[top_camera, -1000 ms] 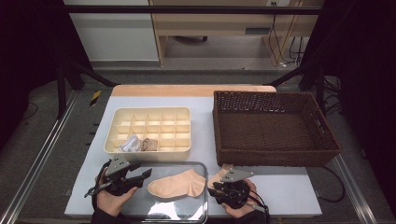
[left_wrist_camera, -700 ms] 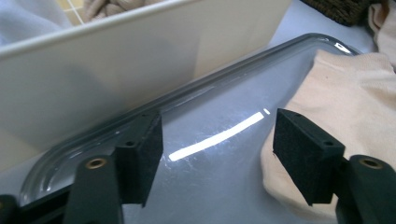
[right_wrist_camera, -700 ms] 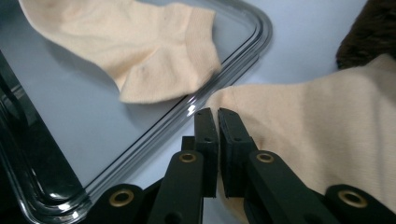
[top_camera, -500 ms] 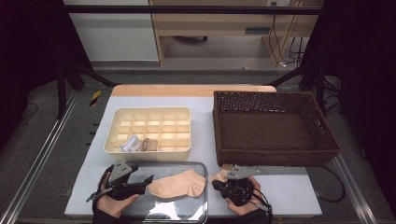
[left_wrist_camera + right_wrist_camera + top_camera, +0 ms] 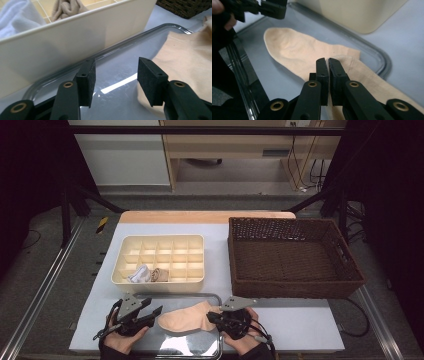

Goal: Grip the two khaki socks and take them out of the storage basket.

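Observation:
A peach sock (image 5: 187,319) lies flat on a clear tray (image 5: 200,295) at the table's front edge. My right gripper (image 5: 210,316) is shut on the sock's cuff end, and in the right gripper view the jaws (image 5: 328,65) pinch the folded-over cuff of the sock (image 5: 297,52). My left gripper (image 5: 151,307) hovers low at the toe end. Its jaws (image 5: 116,77) are open and have just been closing, with bare tray between them. The sock's toe (image 5: 185,57) lies beside the right-hand jaw.
A cream divided organizer (image 5: 160,282) stands just behind the tray, with a white rolled sock (image 5: 137,274) and a beige one (image 5: 159,274) in its front cells. A dark wicker basket (image 5: 295,290) sits to the right.
My right gripper has closed on the sock's cuff and carried it a little leftward and up, folding it over. The left gripper stays by the toe, jaws first wider, now narrower.

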Available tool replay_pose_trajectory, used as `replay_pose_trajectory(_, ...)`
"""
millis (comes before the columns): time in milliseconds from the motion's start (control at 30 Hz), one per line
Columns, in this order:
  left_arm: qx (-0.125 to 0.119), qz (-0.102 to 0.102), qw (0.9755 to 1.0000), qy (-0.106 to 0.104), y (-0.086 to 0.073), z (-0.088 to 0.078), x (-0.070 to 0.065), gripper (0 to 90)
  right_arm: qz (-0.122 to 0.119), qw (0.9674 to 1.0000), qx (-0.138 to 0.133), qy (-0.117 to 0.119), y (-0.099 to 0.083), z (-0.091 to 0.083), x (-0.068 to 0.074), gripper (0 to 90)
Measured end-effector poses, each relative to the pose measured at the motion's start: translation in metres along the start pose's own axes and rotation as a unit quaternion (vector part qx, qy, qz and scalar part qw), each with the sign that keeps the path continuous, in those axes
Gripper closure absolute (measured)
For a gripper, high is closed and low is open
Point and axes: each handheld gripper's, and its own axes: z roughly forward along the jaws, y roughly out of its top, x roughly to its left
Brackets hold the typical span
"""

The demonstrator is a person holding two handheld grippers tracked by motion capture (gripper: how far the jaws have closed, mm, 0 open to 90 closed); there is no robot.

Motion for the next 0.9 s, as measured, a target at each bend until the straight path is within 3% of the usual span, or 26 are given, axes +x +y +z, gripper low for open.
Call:
replay_pose_trajectory(133, 0.004, -0.005, 1.0000, -0.004, 0.001, 0.000, 0.001, 48.8, -0.002, 0.9998, 0.017, 0.006, -0.006, 0.011, 0.000, 81.7)
replay_pose_trajectory(233, -0.008, -0.014, 0.9998, -0.012, 0.003, -0.004, 0.002, 48.8, 0.000, 0.9999, -0.006, 0.011, -0.003, 0.002, -0.003, 77.9)
replay_pose_trajectory(300, -0.013, -0.018, 0.9996, -0.016, 0.007, -0.007, 0.002, 49.0, 0.005, 0.9996, -0.026, 0.002, 0.000, -0.010, -0.009, 77.3)
replay_pose_trajectory(433, -0.022, -0.016, 0.9994, -0.022, 0.020, -0.016, -0.004, 49.6, 0.023, 0.9975, -0.055, -0.039, 0.000, -0.036, -0.031, 77.6)
replay_pose_trajectory(600, -0.024, 0.003, 0.9993, -0.030, 0.038, -0.022, -0.016, 47.5, 0.049, 0.9935, -0.060, -0.084, -0.013, -0.058, -0.055, 76.4)
replay_pose_trajectory(733, -0.028, 0.019, 0.9990, -0.029, 0.055, -0.022, -0.028, 45.9, 0.064, 0.9920, -0.053, -0.095, -0.027, -0.065, -0.063, 73.2)
replay_pose_trajectory(900, -0.034, 0.023, 0.9982, -0.043, 0.064, -0.013, -0.049, 45.5, 0.080, 0.9914, -0.042, -0.095, -0.039, -0.066, -0.065, 70.6)
